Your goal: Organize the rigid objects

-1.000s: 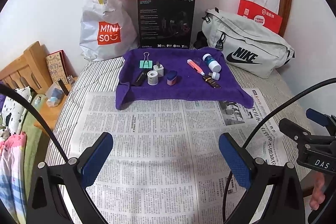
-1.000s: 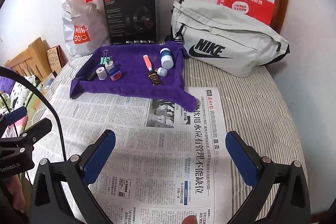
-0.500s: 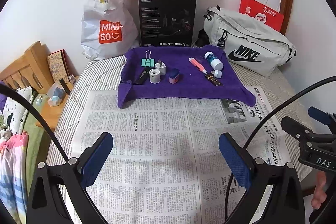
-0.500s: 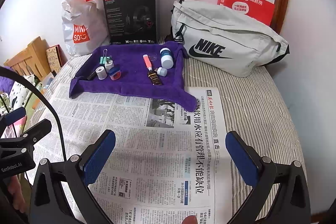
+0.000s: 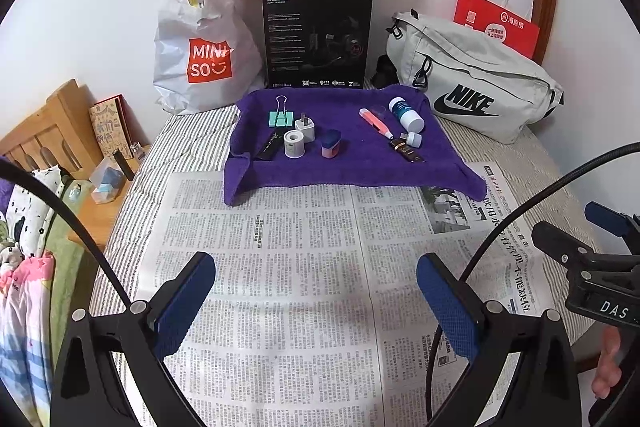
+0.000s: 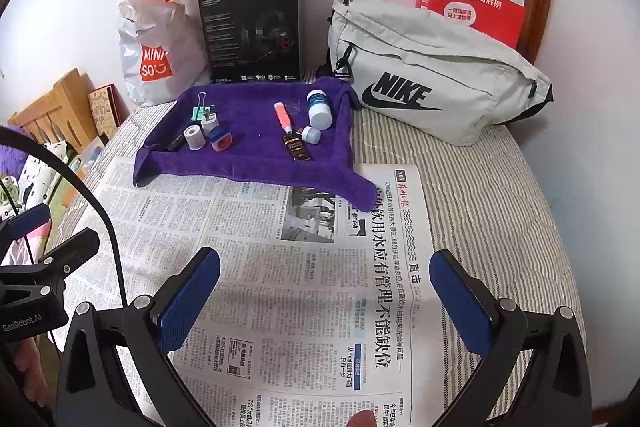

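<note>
Both claws, left claw (image 5: 316, 291) and right claw (image 6: 325, 287), gape wide and empty over the newspaper (image 5: 288, 267); only the left view shows the wooden nightstand (image 5: 100, 211).

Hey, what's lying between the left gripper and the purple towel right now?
Only newspaper. In the left wrist view, the stretch from the left gripper up to the purple towel holds nothing else.
</note>
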Available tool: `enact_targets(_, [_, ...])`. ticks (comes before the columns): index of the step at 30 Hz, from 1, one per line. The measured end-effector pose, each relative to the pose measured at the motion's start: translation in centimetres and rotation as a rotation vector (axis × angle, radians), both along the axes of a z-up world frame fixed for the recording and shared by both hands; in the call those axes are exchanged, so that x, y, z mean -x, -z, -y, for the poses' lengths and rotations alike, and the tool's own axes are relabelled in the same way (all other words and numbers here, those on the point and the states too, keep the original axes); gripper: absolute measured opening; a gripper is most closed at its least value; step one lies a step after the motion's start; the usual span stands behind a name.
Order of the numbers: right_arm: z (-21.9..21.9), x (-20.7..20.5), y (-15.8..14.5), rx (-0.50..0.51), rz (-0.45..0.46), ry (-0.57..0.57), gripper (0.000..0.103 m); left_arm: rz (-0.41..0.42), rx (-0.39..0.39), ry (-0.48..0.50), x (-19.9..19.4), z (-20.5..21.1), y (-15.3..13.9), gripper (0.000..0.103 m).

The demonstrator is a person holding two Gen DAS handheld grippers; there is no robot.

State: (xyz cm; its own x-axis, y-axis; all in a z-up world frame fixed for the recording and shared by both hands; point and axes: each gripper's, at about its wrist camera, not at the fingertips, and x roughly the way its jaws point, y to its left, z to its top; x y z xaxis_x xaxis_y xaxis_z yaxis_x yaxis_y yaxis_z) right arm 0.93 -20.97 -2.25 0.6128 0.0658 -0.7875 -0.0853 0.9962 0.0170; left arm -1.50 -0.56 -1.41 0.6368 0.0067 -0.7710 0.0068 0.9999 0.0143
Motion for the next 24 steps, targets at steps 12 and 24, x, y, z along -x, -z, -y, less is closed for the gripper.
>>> enact_targets(12, [-0.08, 0.05, 0.13, 0.0, -0.002, -0.002, 0.103, -0.007, -0.007, -0.004, 0.06, 0.09, 0.0, 0.102])
enact_targets(24, [-0.1, 0.07, 0.1, 0.002, -0.002, -0.003, 0.103, -0.009, -0.006, -0.002, 0.17, 0.08, 0.03, 0.102])
